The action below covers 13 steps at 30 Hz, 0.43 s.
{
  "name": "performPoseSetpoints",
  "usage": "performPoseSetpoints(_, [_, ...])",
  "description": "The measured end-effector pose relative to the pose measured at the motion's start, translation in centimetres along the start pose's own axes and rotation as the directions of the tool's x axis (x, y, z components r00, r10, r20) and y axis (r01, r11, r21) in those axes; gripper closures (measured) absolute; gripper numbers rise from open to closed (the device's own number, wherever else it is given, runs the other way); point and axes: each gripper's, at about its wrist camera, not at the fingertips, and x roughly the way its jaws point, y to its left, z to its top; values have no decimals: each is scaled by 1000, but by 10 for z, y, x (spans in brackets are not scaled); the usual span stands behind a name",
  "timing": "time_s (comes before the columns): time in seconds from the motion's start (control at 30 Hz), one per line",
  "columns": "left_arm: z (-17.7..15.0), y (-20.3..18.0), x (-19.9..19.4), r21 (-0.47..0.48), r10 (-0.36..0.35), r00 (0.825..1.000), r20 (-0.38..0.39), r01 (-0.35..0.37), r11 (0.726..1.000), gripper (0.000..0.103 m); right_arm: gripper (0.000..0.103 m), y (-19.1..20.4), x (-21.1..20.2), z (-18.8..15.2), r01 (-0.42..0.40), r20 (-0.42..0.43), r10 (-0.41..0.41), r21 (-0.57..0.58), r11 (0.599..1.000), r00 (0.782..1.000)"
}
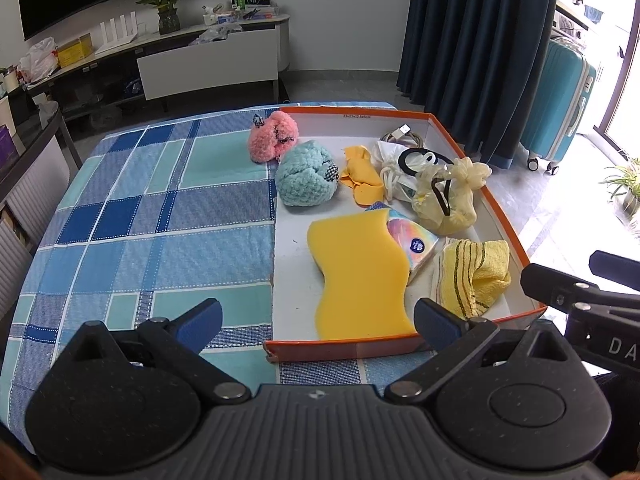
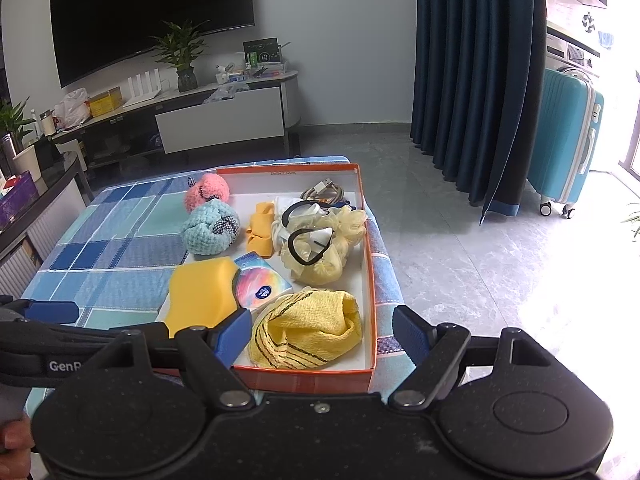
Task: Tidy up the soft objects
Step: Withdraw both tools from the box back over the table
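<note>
An orange-rimmed box lid (image 1: 516, 232) (image 2: 370, 264) lies on the plaid-covered table. It holds a yellow sponge (image 1: 356, 276) (image 2: 200, 296), a tissue pack (image 1: 412, 240) (image 2: 260, 284), a striped yellow towel (image 1: 476, 276) (image 2: 308, 332), a pale mesh puff (image 1: 448, 196) (image 2: 320, 252), an orange cloth (image 1: 360, 176) (image 2: 260, 232) and a teal knitted ball (image 1: 306, 174) (image 2: 208, 230). A pink knitted ball (image 1: 272, 136) (image 2: 206, 192) rests at the lid's far left edge. My left gripper (image 1: 318, 322) is open and empty before the lid. My right gripper (image 2: 322, 334) is open and empty above the towel.
A plaid blue cloth (image 1: 140, 208) covers the table left of the lid. A cable (image 1: 400, 134) and black hair bands lie in the lid's far corner. A TV stand (image 1: 208, 60), dark curtain (image 1: 480, 40) and teal suitcase (image 1: 560, 100) stand beyond the table.
</note>
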Motion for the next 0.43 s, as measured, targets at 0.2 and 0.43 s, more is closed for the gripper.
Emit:
performPoseSetpoints(0.2, [0,0,1,3,-1,1000,-2,1,1000,0,12,0,-1,0,-2,-1,2,-1,1000,1000])
performPoseSetpoints(0.43, [0,0,2,3,-7,1000,-9,7,1000,0,12,0,-1,0,-2,0,2,0,1000,1000])
